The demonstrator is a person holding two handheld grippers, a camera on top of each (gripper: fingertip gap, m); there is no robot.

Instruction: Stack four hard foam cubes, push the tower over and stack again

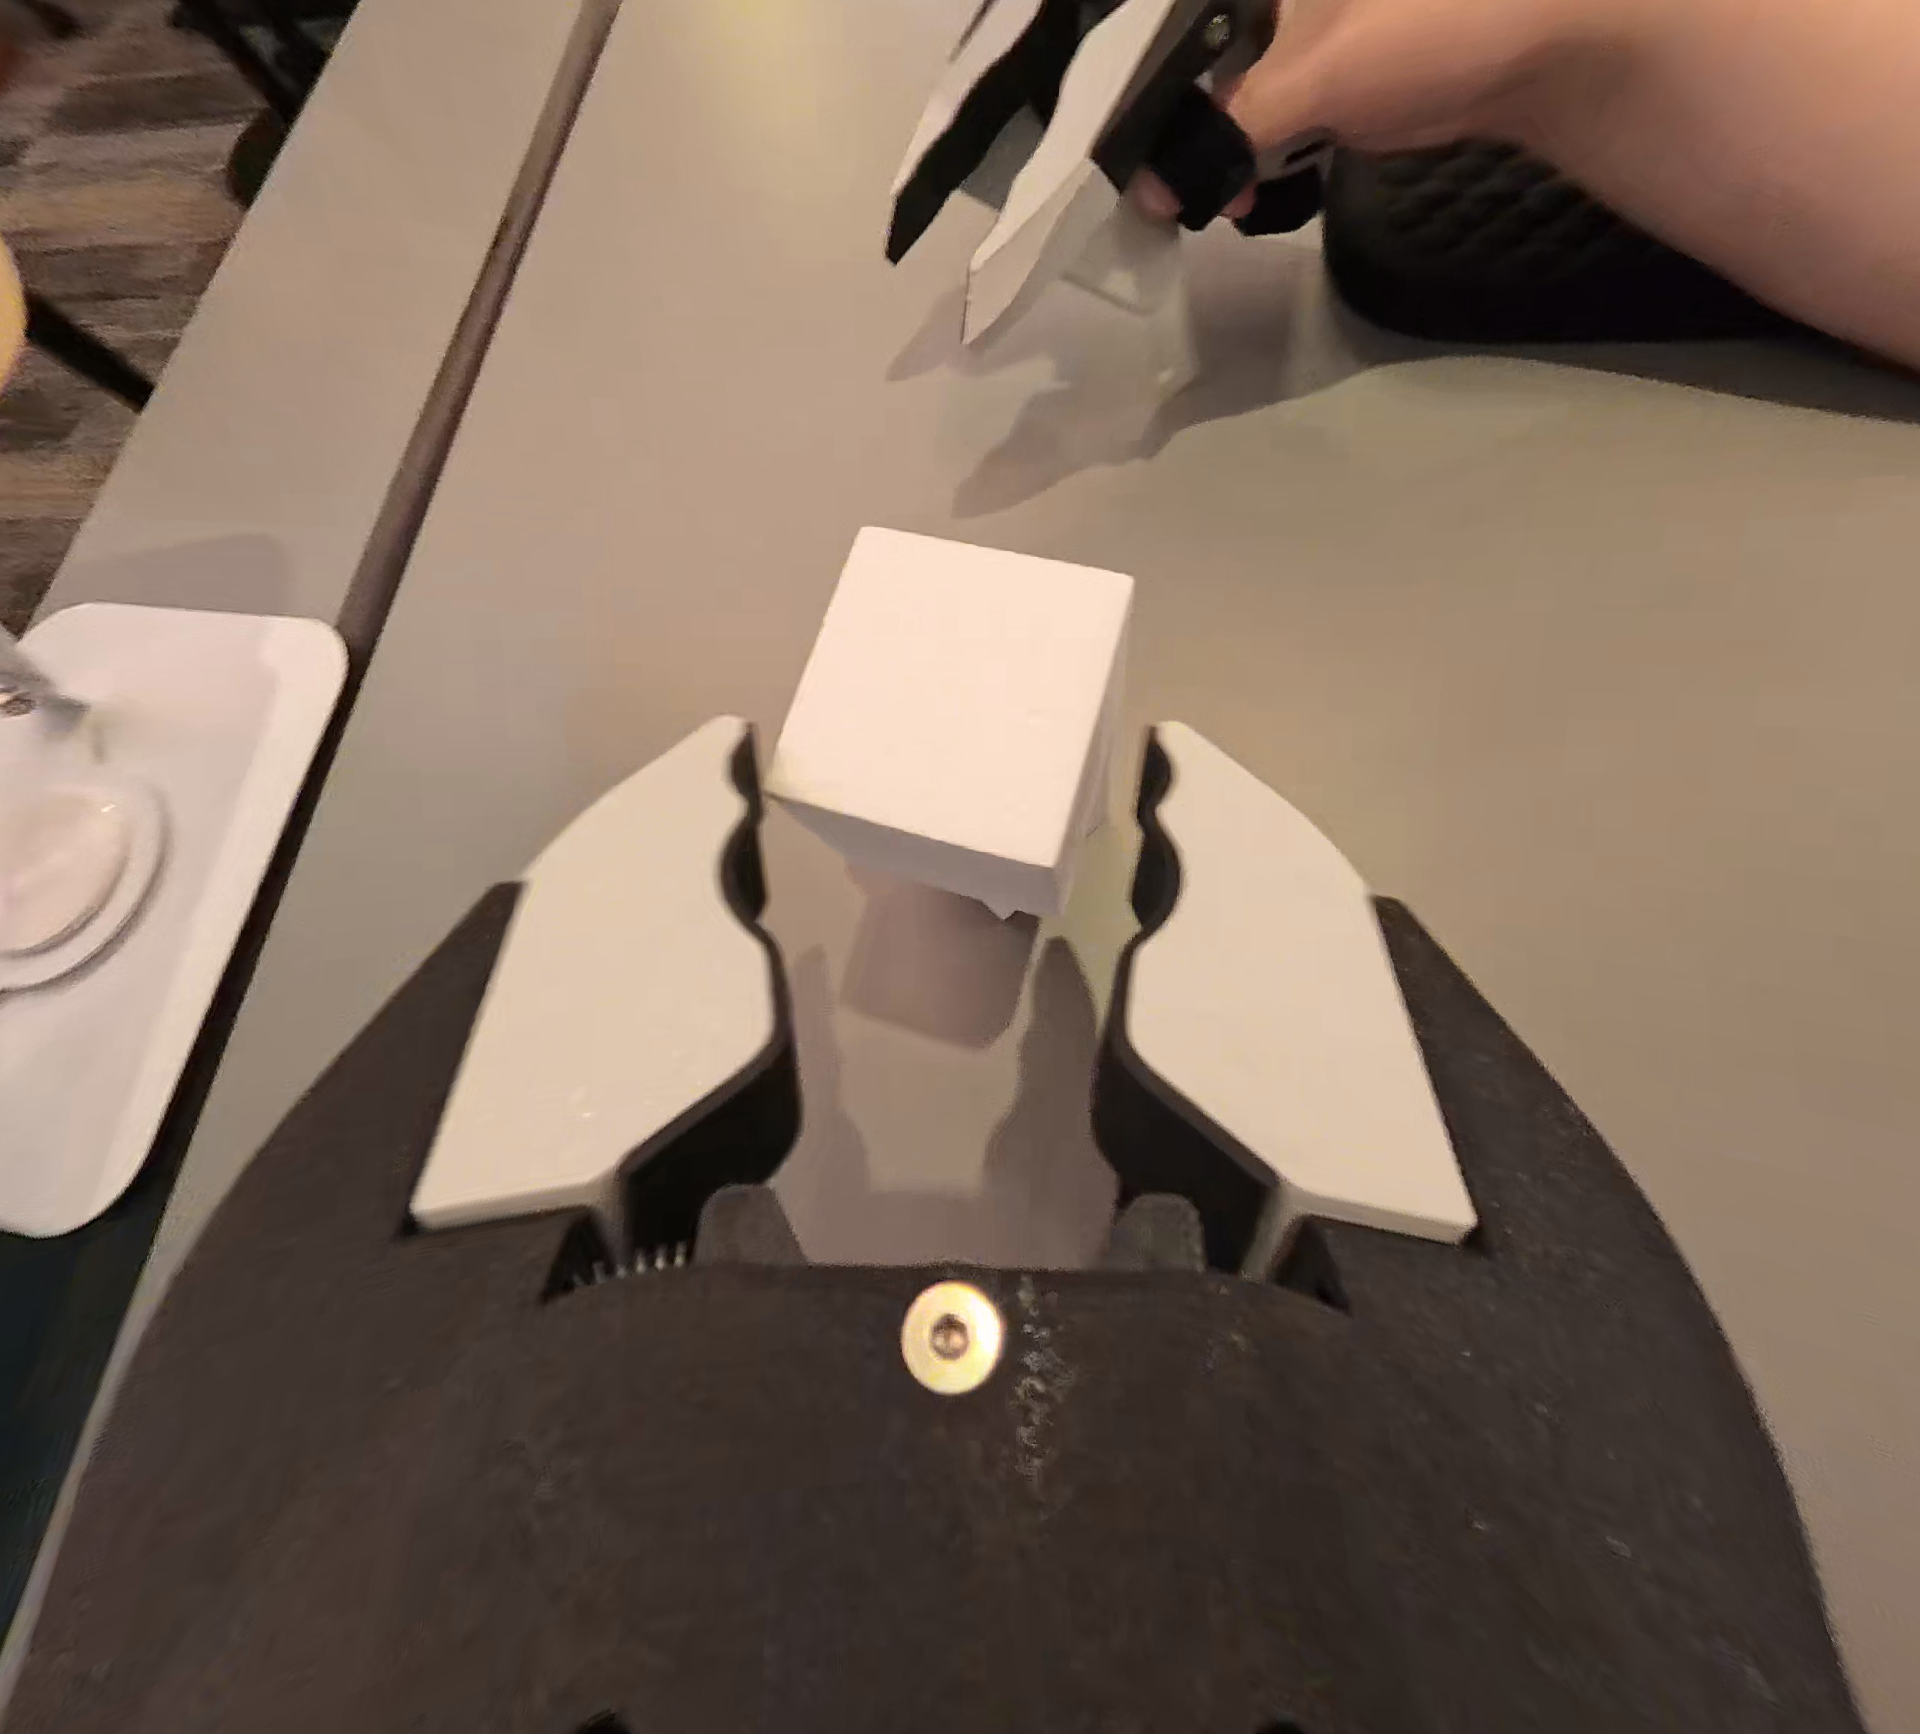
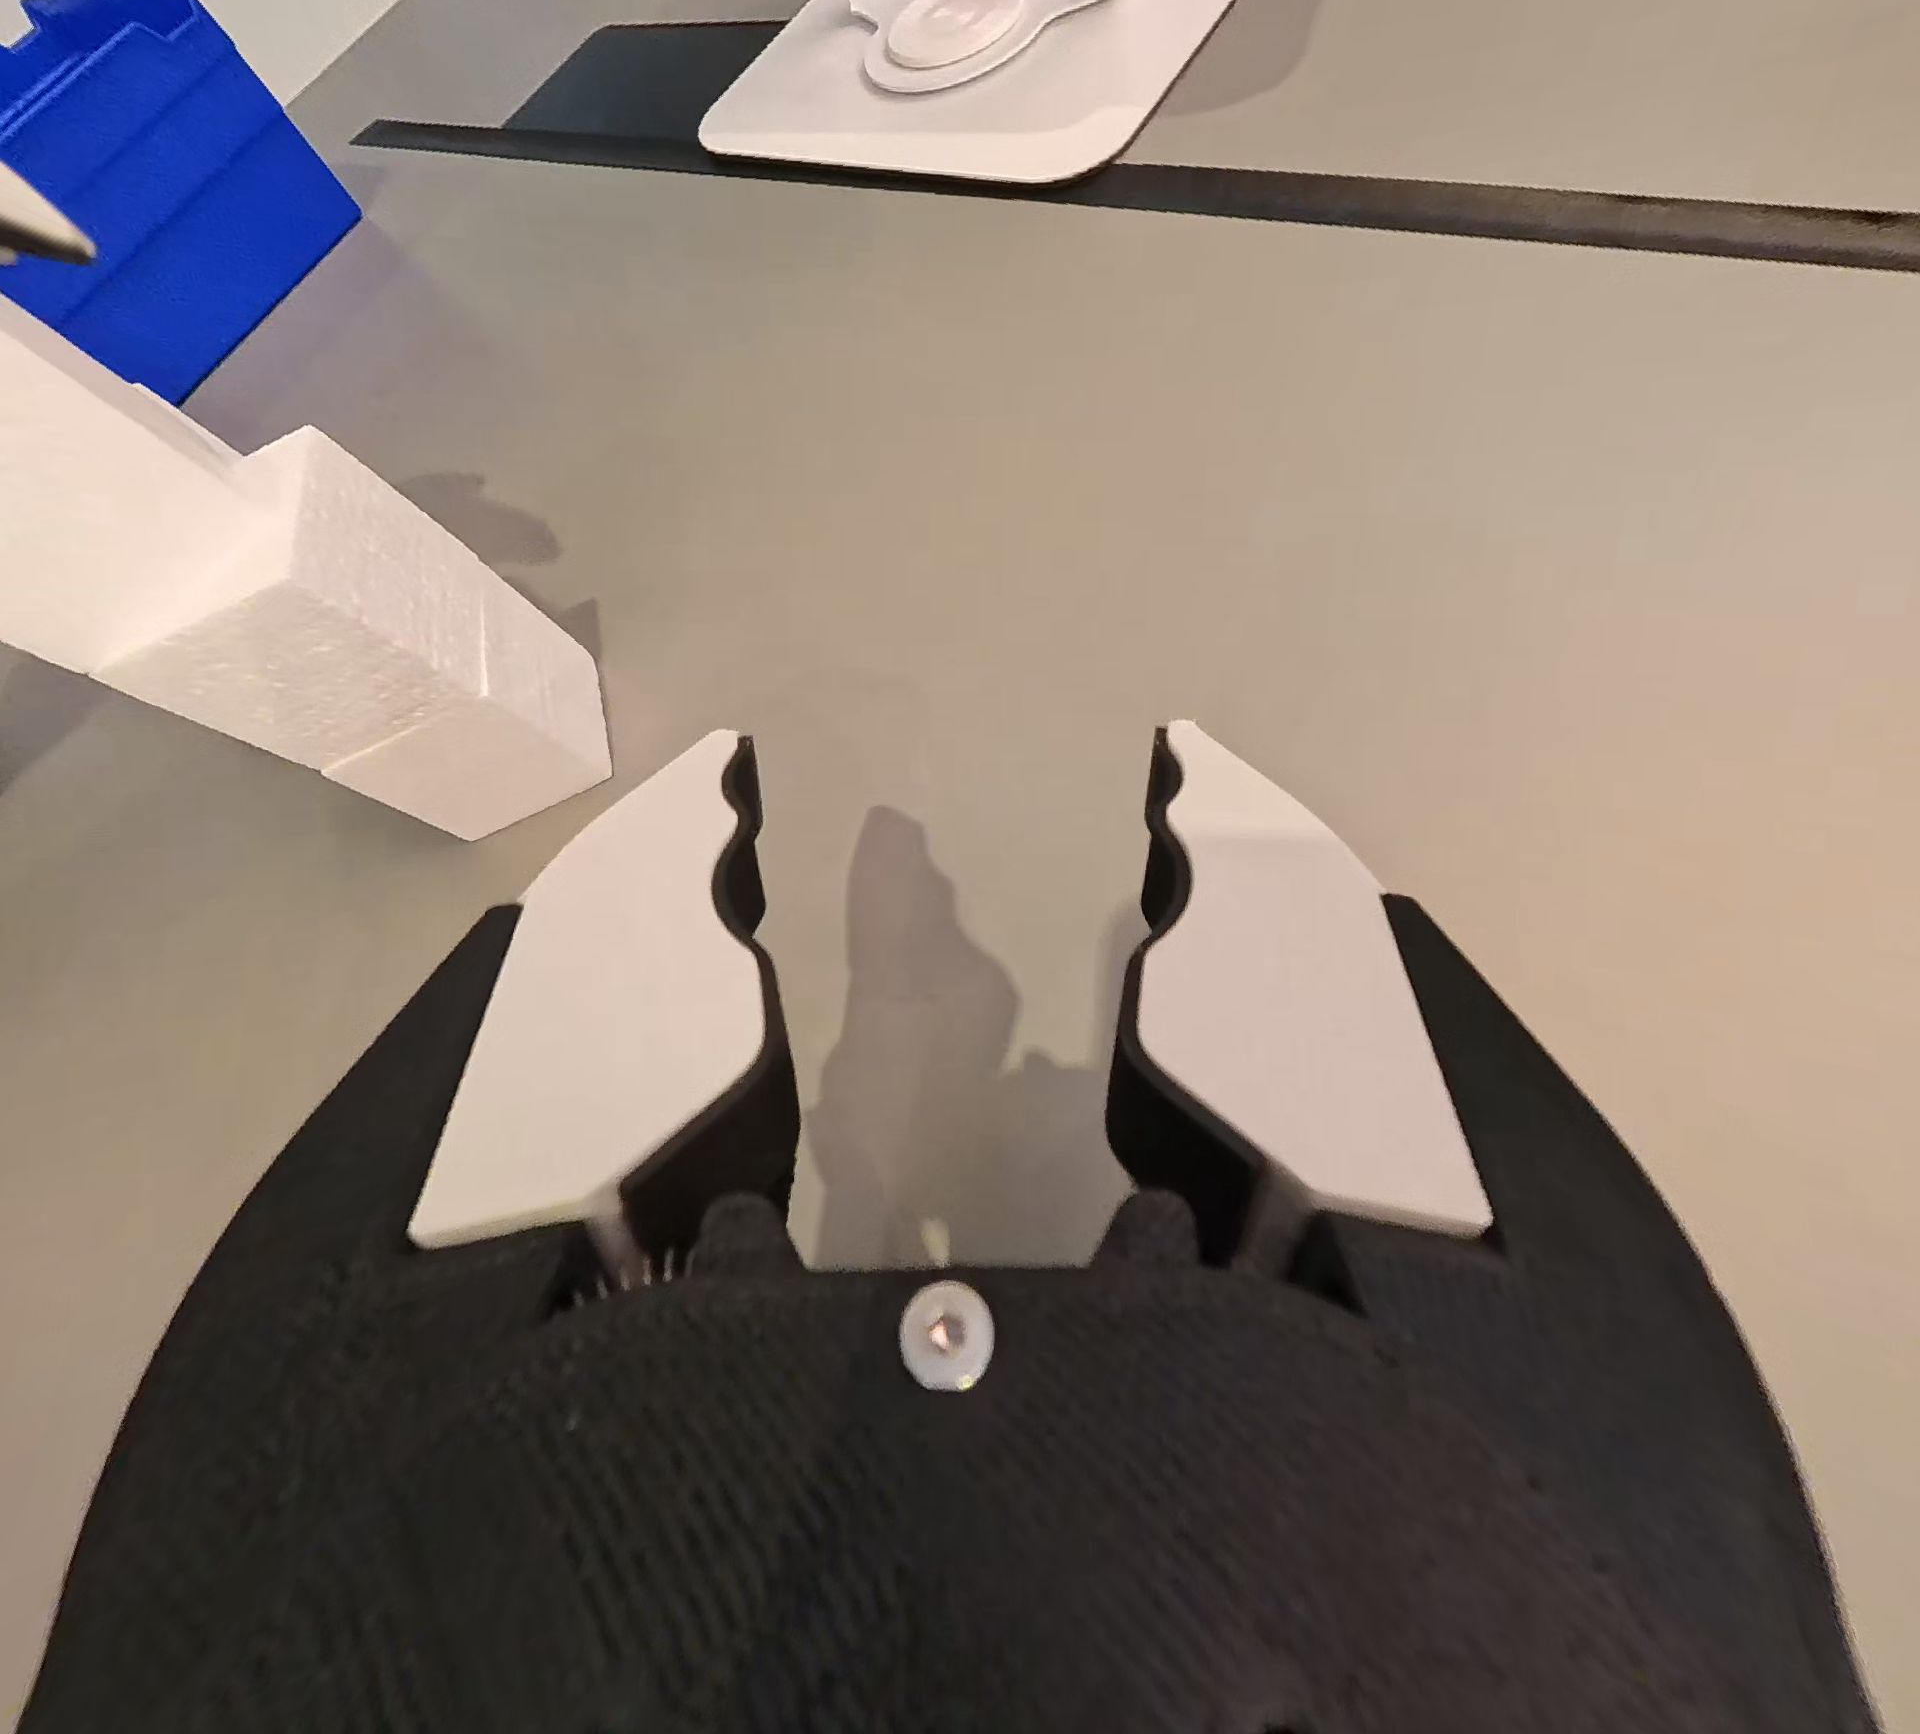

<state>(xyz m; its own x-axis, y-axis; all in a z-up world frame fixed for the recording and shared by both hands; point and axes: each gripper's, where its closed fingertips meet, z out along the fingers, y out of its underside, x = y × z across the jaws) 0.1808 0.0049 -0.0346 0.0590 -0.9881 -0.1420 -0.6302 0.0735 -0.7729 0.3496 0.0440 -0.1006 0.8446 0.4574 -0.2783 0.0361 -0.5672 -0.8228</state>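
I have a white hard foam cube (image 1: 951, 713) between the fingertips of my left gripper (image 1: 945, 749), tilted and lifted above the grey table (image 1: 1455, 749); the jaws look closed on its sides. My right gripper (image 2: 951, 749) hovers with jaws wide and nothing between them. In the right wrist view a white foam stack (image 2: 343, 624) rises near the table's left edge, beside a blue plastic bin (image 2: 177, 167); I count at least two cubes, the upper part cut off. A white stand base (image 2: 987, 63) sits at the far edge. I judge stacking is under way, with this cube yet to be placed.
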